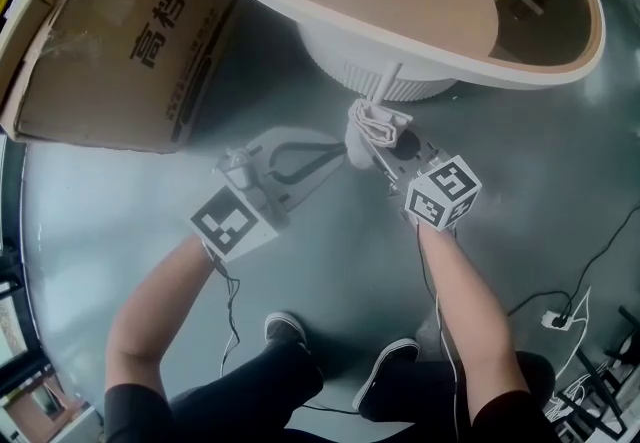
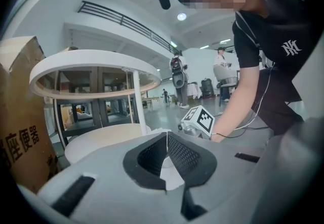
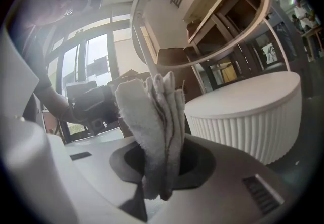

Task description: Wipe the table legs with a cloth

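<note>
**Cloth held up at the table leg**

The right gripper [image 1: 374, 145] sits in the middle of the head view. Its jaws are squeezed tight on a white cloth [image 1: 366, 121]. In the right gripper view the cloth [image 3: 152, 117] sticks up from between the jaws in soft folds. The cloth is right by the bottom of a thin white table leg [image 1: 386, 81], just above the middle of the head view. I cannot tell if they touch. In the right gripper view that leg [image 3: 144, 51] goes up behind the cloth to the round rim of the table [image 3: 202, 58].

The left gripper [image 1: 328, 157] is just to the left of the cloth, close to it. Its jaws are pressed together with nothing in them. In the left gripper view the black pads [image 2: 178, 153] meet in a thin line.

The table [image 1: 590, 51] fills the top of the head view. It has a ribbed white base [image 3: 253, 117] low down. A brown cardboard box [image 1: 110, 41] lies in the upper left. The floor [image 1: 120, 191] is grey. The person's two shoes [image 1: 286, 329] are at the bottom.
</note>
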{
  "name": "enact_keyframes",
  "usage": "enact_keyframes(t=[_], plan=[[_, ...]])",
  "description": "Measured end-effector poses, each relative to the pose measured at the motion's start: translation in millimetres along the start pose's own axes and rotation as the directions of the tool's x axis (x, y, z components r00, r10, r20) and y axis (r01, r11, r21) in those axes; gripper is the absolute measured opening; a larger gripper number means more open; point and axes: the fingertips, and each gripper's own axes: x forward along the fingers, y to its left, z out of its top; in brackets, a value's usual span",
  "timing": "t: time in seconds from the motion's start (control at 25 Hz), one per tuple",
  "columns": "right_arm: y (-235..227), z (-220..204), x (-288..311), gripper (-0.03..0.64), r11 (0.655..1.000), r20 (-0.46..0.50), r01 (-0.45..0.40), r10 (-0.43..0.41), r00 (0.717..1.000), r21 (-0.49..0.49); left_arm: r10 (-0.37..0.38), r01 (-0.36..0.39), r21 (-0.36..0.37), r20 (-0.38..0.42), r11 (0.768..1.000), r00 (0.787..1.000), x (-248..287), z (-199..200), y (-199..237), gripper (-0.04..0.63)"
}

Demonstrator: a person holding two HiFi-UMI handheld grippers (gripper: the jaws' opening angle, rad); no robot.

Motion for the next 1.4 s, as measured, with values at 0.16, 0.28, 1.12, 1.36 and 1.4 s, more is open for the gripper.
enact_keyframes(t=[0.16,0.28,1.12,1.36,1.4], plan=[[-11.0,-25.8,5.6,0.08,1.0,-0.027,0.022,-0.022,0.999,0.019,-0.013,0.013,0.023,-0.001,1.0,1.0,-1.1,-2.5,-0.2,0.008],[-14.3,-37.0,7.5,0.078,0.999,-0.02,0.022,-0.021,1.0,0.03,-0.006,0.006,-0.032,-0.011,0.999,1.0,-1.2,-18.9,0.4,0.008],[-20.3,-118.8,2.0,0.078,0.958,-0.275,0.108,-0.032,0.961,0.264,-0.057,0.049,-0.075,-0.101,0.996,0.993,6.1,-60.3,-12.3,0.008],[71.8,37.5,-39.5,0.078,0.98,0.033,-0.191,0.19,0.981,0.048,0.026,-0.017,-0.28,0.03,0.96,0.999,-22.6,-10.5,24.5,0.008],[85.3,64.7,-45.3,0.078,0.975,0.076,-0.224,0.223,0.972,0.002,0.03,-0.018,-0.272,0.041,0.962,0.999,-28.9,0.9,30.3,0.008]])
